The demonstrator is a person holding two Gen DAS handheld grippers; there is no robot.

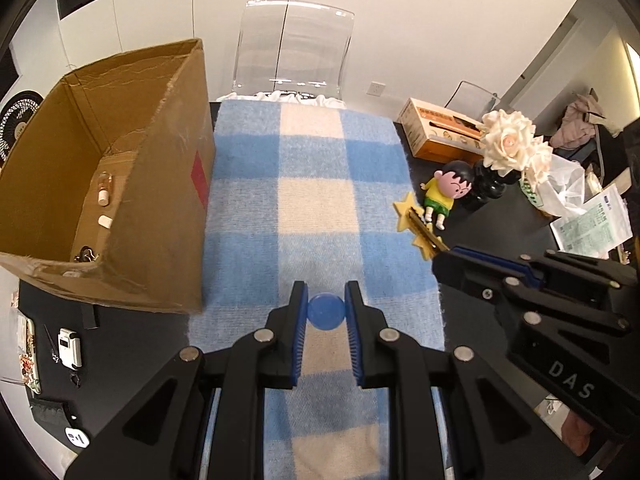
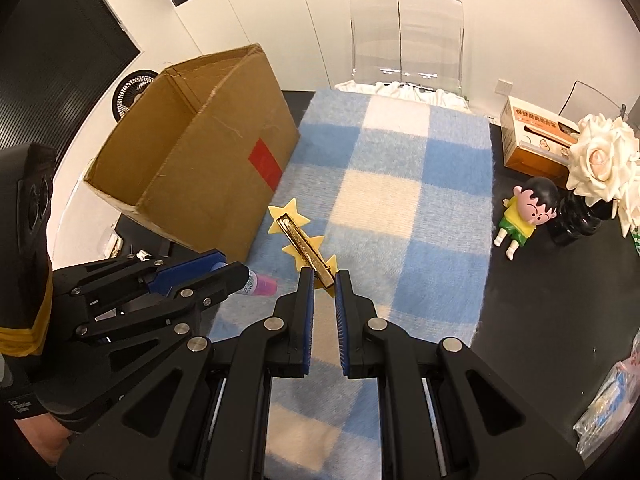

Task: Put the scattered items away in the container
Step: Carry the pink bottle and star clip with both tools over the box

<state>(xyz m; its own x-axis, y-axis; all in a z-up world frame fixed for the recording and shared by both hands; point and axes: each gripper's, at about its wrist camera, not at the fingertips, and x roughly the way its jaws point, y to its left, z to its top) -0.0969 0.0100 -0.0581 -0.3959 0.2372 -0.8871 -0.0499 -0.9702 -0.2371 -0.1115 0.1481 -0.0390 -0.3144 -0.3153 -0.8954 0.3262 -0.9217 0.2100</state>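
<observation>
My left gripper (image 1: 326, 306) is shut on a small tube (image 1: 326, 313), seen end-on as a blue disc in the left wrist view. From the right wrist view the same tube (image 2: 262, 285) shows a white label and a pink-purple end poking out of the left gripper (image 2: 236, 276). My right gripper (image 2: 325, 280) is shut on the gold bar of a yellow star hair clip (image 2: 298, 236), also in the left wrist view as the clip (image 1: 416, 224). Both are held above a blue-and-cream checked blanket (image 1: 312, 184). The open cardboard box (image 1: 160, 200) stands to the left; it holds a small bottle (image 1: 105, 188) and a few small bits.
A cartoon doll (image 2: 524, 216), white flowers in a black vase (image 2: 596, 168) and an orange carton (image 2: 532, 144) sit on the dark table at the right. A clear chair (image 1: 296, 48) stands behind the table. Small items lie at the table's near left (image 1: 70, 346).
</observation>
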